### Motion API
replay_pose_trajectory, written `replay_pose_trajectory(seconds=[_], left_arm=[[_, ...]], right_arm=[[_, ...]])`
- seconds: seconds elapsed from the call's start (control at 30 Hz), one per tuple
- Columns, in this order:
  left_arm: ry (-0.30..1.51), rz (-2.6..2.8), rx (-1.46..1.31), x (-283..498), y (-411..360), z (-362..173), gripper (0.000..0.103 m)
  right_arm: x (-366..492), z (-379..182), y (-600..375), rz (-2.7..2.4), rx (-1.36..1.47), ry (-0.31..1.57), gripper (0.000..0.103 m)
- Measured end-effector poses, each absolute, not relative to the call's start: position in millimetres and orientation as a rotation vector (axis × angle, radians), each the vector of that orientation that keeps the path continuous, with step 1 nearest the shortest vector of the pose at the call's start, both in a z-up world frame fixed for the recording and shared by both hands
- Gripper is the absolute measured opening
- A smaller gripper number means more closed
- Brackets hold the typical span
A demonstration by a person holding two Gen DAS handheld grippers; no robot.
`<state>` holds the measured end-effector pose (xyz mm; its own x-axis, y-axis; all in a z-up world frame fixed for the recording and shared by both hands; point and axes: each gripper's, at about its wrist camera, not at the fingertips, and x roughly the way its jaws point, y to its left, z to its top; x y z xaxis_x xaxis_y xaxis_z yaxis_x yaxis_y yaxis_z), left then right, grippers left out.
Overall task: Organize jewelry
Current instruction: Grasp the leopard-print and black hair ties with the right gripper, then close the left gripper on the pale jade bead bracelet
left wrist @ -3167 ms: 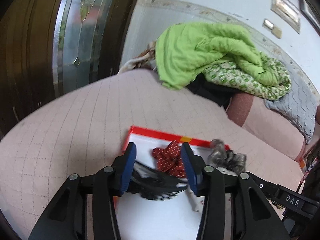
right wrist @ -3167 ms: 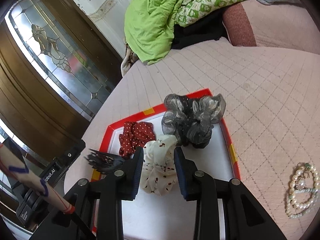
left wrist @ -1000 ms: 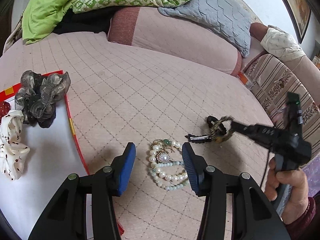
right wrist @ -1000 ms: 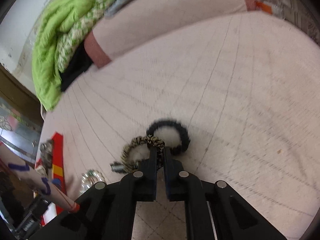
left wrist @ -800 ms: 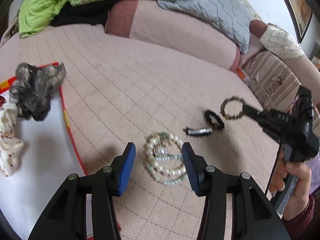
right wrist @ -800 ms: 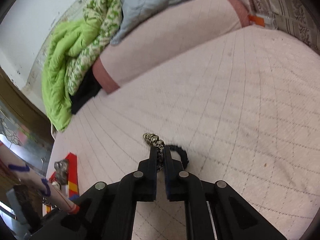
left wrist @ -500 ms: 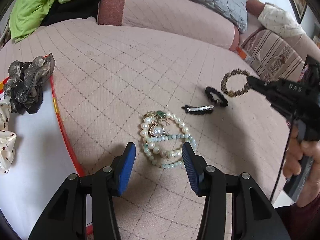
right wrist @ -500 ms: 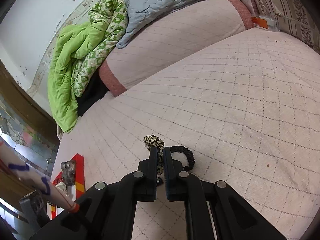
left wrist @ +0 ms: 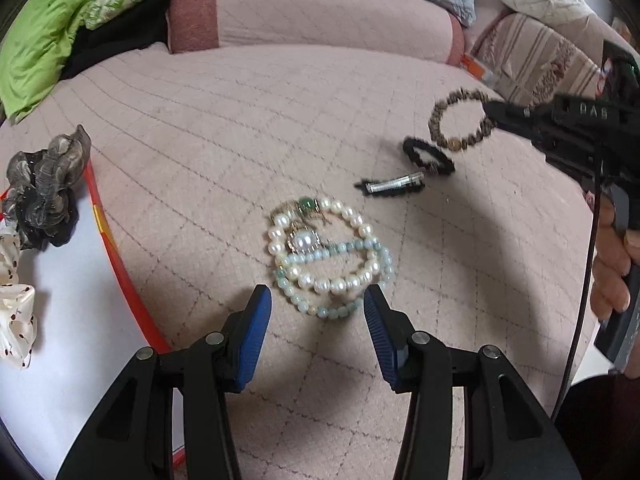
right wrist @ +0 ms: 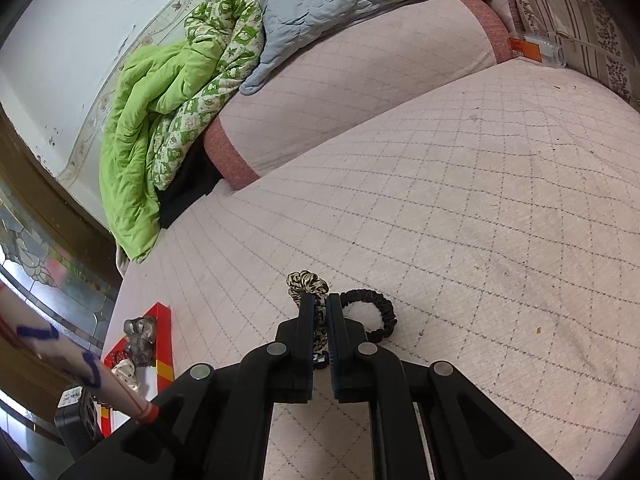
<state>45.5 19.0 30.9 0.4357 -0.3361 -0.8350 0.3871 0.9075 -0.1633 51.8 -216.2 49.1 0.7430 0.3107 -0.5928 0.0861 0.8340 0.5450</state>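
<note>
A pile of pearl and pale green bead bracelets (left wrist: pixel 328 256) lies on the pink quilted bed, just ahead of my left gripper (left wrist: pixel 316 312). That gripper is open, with nothing between its blue pads. To the right, my right gripper (left wrist: pixel 491 111) is shut on a leopard-print hair tie (left wrist: pixel 460 120) and holds it above the bed. In the right wrist view the same hair tie (right wrist: pixel 308 284) sticks up out of the shut right gripper (right wrist: pixel 318 304). A black hair tie (left wrist: pixel 428 156) (right wrist: pixel 376 312) and a black hair clip (left wrist: pixel 394 186) lie on the quilt below it.
A white tray with a red rim (left wrist: pixel 120 264) (right wrist: pixel 162 340) lies at the left and holds a grey scrunchie (left wrist: pixel 44 184) and a white dotted scrunchie (left wrist: pixel 16 312). Green blankets (right wrist: pixel 160 100) and a grey quilt (right wrist: pixel 340 4) are heaped at the back. A hand (left wrist: pixel 612 264) grips the right tool.
Both grippers left the tray for the right side of the bed. The right gripper lifted the leopard hair tie off the quilt. The left gripper came lower and nearer to the bracelets.
</note>
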Motion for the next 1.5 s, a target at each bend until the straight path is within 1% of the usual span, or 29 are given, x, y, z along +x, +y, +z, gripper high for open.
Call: replay_pose_trajectory(seconds=[0.07, 0.33, 0.43, 0.5, 0.63, 0.8, 1.07, 1.2, 1.5], left_arm=[[1.0, -0.436, 0.056, 47, 20, 35, 0.047], [1.003, -0.386, 0.096, 59, 13, 27, 0.047], [0.926, -0.381, 0.167, 49, 3, 40, 0.047], [0.911, -0.399, 0.162, 47, 1, 46, 0.047], [1.005, -0.421, 0.081, 56, 3, 30, 0.047], [1.037, -0.447, 0.055, 57, 1, 24, 0.047], [1.132, -0.778, -0.108, 41, -21, 21, 0.047], [1.126, -0.768, -0.054, 33, -27, 22, 0.047], [1.098, -0.67, -0.095, 38, -36, 15, 0.047]], right_arm=[[52, 49, -216, 0.13, 0.585, 0.734, 0.007], [52, 46, -221, 0.13, 0.591, 0.746, 0.007], [51, 46, -222, 0.132, 0.591, 0.746, 0.007], [50, 46, -223, 0.132, 0.596, 0.745, 0.007], [49, 46, -224, 0.129, 0.594, 0.743, 0.007], [48, 47, -225, 0.127, 0.602, 0.744, 0.007], [47, 48, -229, 0.123, 0.614, 0.739, 0.007], [47, 48, -231, 0.119, 0.617, 0.736, 0.007], [46, 47, -234, 0.119, 0.612, 0.739, 0.007]])
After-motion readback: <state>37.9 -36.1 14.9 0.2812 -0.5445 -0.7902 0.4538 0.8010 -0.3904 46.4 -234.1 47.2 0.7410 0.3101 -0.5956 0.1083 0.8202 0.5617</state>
